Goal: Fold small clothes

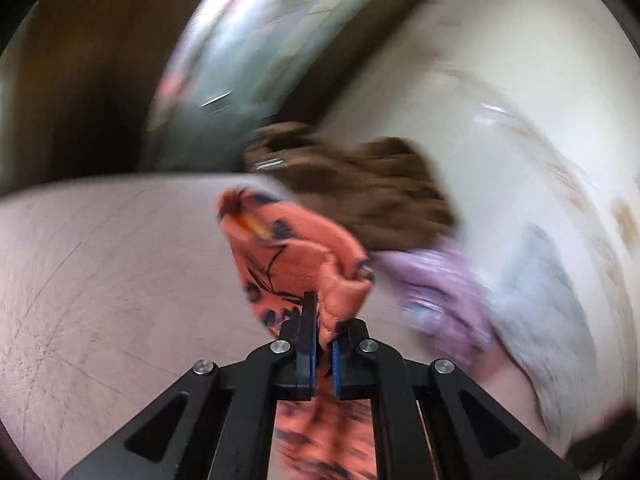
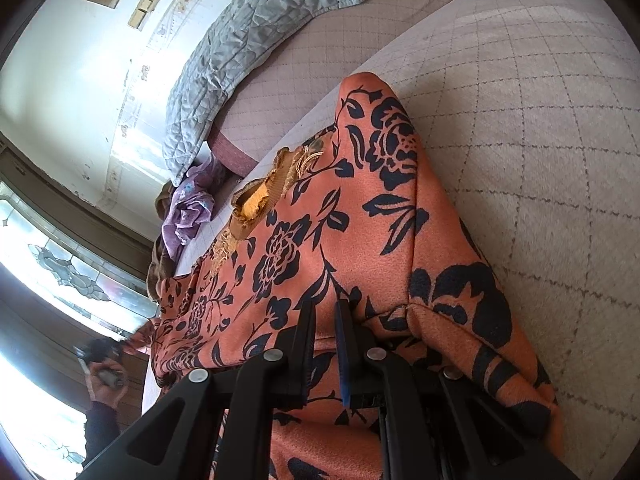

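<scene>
The left gripper (image 1: 323,334) pinches a bunched fold of the orange floral garment (image 1: 292,256); that view is blurred. The right gripper (image 2: 326,320) clamps the same garment, spread on the quilted bed cover (image 2: 540,120). Only the right view sharply shows the grey pillow (image 2: 248,52).

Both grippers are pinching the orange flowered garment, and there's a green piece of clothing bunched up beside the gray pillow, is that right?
Not quite. The bunched clothing beside the gray pillow is purple, not green, as the right wrist view shows. The left gripper and right gripper do both pinch the orange flowered garment.
</scene>
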`<state>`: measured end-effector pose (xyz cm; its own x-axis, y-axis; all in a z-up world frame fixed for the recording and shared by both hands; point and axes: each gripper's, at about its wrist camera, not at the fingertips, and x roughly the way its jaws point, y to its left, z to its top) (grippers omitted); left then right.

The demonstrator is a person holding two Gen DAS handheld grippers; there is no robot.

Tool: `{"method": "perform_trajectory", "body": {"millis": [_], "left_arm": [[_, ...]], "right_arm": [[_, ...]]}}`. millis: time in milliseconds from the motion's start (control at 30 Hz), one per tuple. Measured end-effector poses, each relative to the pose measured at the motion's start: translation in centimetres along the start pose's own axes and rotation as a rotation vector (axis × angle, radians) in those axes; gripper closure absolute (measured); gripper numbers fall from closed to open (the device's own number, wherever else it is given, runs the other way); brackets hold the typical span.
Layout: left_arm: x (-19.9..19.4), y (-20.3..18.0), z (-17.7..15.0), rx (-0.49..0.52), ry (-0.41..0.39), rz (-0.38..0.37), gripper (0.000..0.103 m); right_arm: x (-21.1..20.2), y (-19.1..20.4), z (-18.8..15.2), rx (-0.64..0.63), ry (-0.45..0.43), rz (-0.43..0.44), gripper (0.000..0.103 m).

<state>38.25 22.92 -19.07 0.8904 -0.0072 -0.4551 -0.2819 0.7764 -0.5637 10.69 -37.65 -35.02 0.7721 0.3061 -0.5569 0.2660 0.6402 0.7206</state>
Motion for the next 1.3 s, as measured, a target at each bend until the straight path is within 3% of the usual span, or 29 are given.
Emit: {"method": "perform_trajectory", "body": {"millis": [167, 267, 333, 367, 400, 467, 533, 600, 667, 700, 767, 800, 867, 933, 1000, 1100, 1200, 1300], "left_arm": [[-7.0, -13.2, -5.1, 0.325, 0.036, -0.246, 0.098], [-11.2, -20.7, -11.8, 0.56, 0.162, -0.407, 0.096], [-12.8, -23.9, -15.4, 0.676, 0.295, -0.516, 0.068], [-13.9, -25.0, -16.8, 0.728, 0.334, -0.563, 0.04], [-14.6, -25.4, -17.3, 0.751, 0.323, -0.571, 0.031], [-16.7, -25.4, -17.1, 0.783, 0.218, -0.55, 0.028], [-17.4, -24.1, -16.3, 0.752, 0.174, -0.549, 0.018], [-16.5, -21.0, -15.3, 0.722, 0.105, -0.456, 0.017], [-14.2, -17.9, -14.7, 0.714, 0.078, -0.289, 0.017], [-13.1, -17.0, -14.9, 0.708, 0.079, -0.243, 0.017], [-9.9, -13.9, -15.0, 0.687, 0.091, -0.102, 0.017], [-7.7, -12.3, -14.9, 0.673, 0.128, -0.005, 0.017], [-5.4, -10.4, -14.8, 0.646, 0.169, 0.061, 0.017], [-3.7, -8.7, -14.5, 0.61, 0.198, 0.109, 0.017], [-2.8, -7.8, -14.2, 0.592, 0.208, 0.15, 0.017], [-1.6, -5.6, -13.5, 0.55, 0.228, 0.188, 0.017], [-0.7, -3.9, -13.4, 0.522, 0.247, 0.214, 0.017], [-0.3, -4.0, -13.8, 0.554, 0.245, 0.222, 0.017]], "right_arm": [[-0.1, 0.0, -0.1, 0.001, -0.001, 0.002, 0.092], [-0.1, 0.0, 0.0, 0.001, -0.001, 0.003, 0.092], [-0.1, 0.0, 0.0, 0.002, -0.001, 0.005, 0.092], [-0.1, 0.0, 0.0, 0.003, -0.001, 0.006, 0.092], [-0.1, 0.0, 0.0, 0.004, -0.001, 0.008, 0.092], [-0.3, 0.0, 0.0, 0.002, -0.003, 0.017, 0.089], [-0.4, 0.0, 0.0, 0.003, -0.003, 0.026, 0.089], [-0.4, 0.0, 0.0, 0.01, 0.002, 0.026, 0.089], [-0.5, 0.3, 0.2, 0.014, 0.014, 0.007, 0.087], [-0.6, 0.6, 0.3, 0.014, 0.025, -0.004, 0.079], [-1.0, 1.6, 0.5, 0.01, 0.052, 0.007, 0.048], [-1.3, 2.3, 0.6, 0.011, 0.057, 0.023, 0.026], [-2.0, 4.3, 0.8, -0.013, 0.034, 0.027, 0.022], [-1.7, 6.4, 1.2, -0.063, 0.046, 0.028, 0.023], [0.1, 7.9, 1.8, -0.066, 0.115, 0.034, 0.025], [3.6, 9.1, 2.1, -0.053, 0.191, -0.024, 0.033], [7.4, 9.1, 1.6, -0.035, 0.243, -0.13, 0.051], [8.4, 12.1, 0.9, -0.159, 0.24, -0.178, 0.09]]}}
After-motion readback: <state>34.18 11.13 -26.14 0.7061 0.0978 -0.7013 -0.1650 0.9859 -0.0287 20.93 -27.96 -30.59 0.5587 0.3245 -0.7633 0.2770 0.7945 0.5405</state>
